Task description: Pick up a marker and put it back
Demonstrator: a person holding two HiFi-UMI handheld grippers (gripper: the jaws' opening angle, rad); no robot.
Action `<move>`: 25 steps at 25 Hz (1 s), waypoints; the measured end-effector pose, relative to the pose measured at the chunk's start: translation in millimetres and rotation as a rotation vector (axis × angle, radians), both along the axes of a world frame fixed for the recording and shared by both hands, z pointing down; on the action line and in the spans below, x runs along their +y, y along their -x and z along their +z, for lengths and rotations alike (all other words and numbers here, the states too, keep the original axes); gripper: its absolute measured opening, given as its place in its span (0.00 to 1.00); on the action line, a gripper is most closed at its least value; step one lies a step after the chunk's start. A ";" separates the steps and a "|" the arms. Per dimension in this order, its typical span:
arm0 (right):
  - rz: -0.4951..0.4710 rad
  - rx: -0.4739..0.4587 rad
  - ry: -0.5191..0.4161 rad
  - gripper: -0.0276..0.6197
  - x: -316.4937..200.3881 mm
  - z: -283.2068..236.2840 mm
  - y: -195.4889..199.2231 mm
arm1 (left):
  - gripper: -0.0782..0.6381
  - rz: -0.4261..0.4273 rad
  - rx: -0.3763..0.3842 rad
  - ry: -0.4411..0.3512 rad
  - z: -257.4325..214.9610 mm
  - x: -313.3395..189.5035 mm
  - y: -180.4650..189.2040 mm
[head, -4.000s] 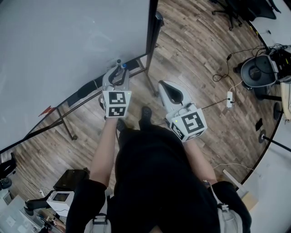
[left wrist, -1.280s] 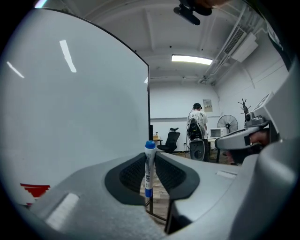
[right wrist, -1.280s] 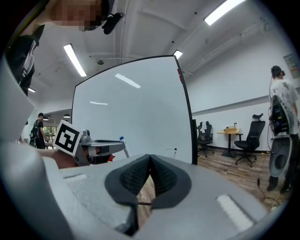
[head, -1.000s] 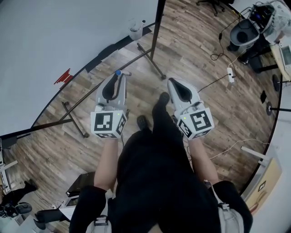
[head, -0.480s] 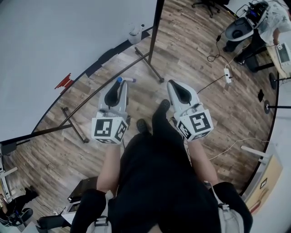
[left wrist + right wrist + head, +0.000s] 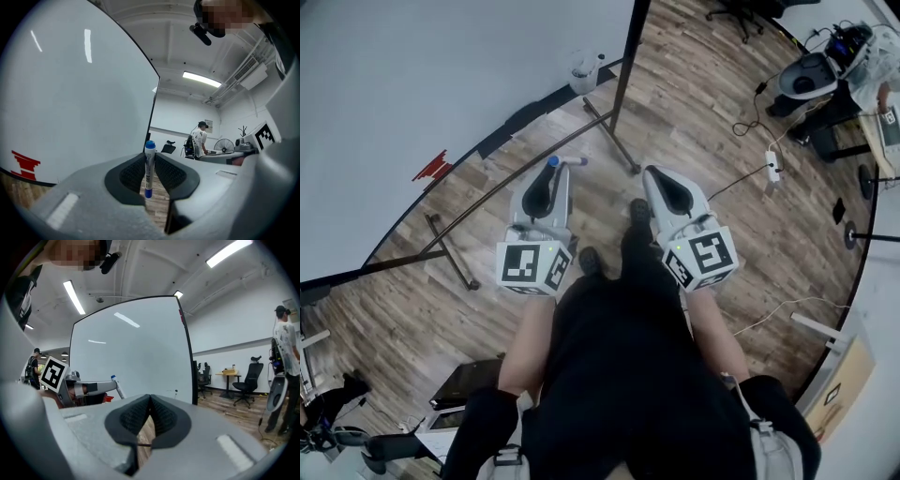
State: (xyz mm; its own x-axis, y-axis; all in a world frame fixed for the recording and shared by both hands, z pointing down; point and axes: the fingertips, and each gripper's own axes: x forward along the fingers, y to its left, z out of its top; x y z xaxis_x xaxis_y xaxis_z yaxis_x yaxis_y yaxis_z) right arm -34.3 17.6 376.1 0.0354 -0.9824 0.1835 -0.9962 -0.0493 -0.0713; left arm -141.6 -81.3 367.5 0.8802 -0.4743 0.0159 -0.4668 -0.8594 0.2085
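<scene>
Backed from whiteboard (image 6: pixel 441 84): left gripper (image 6: pixel 551 172) gripping marker (image 6: pixel 149 166).

The whiteboard (image 6: pixel 70 93) had a glossy white face that mirrored the ceiling lights, edged by a dark, metal-looking frame (image 6: pixel 625 56). The floor (image 6: pixel 722 122) was wood plank with a dull sheen. The left hand-held gripper (image 6: pixel 550 176) and right hand-held gripper (image 6: pixel 150 414) wore matt grey plastic shells with black ribbed pads (image 6: pixel 165 420). The marker (image 6: pixel 149 171) was smooth white plastic, blue-capped.
</scene>
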 end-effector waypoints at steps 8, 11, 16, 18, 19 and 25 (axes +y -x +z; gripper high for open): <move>-0.111 -0.038 -0.035 0.05 -45.9 -7.2 -40.7 | 0.22 -0.132 -0.001 -0.047 -14.4 -29.9 -32.1; -0.151 -0.052 -0.047 0.05 -63.4 -9.6 -58.9 | 0.22 -0.172 -0.005 -0.052 -17.9 -41.9 -49.3; -0.214 -0.062 -0.064 0.05 -88.1 -12.7 -93.2 | 0.22 -0.238 0.011 -0.046 -20.8 -62.6 -81.7; -0.238 -0.069 -0.066 0.05 -95.8 -12.9 -107.5 | 0.22 -0.261 0.027 -0.022 -18.5 -70.8 -93.6; -0.252 -0.073 -0.064 0.05 -99.3 -12.4 -113.5 | 0.22 -0.277 0.034 -0.010 -16.8 -74.8 -97.9; -0.356 -0.086 -0.052 0.05 -116.8 -8.3 -140.6 | 0.22 -0.389 0.072 0.029 -6.7 -93.8 -117.9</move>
State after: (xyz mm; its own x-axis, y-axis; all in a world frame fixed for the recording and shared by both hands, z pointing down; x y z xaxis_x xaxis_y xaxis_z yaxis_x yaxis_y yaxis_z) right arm 106.2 -99.2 367.8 -0.3238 -0.9384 0.1205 -0.9406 0.3054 -0.1485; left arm -23.7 -175.2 360.8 0.6345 -0.7727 -0.0208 -0.7397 -0.6148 0.2737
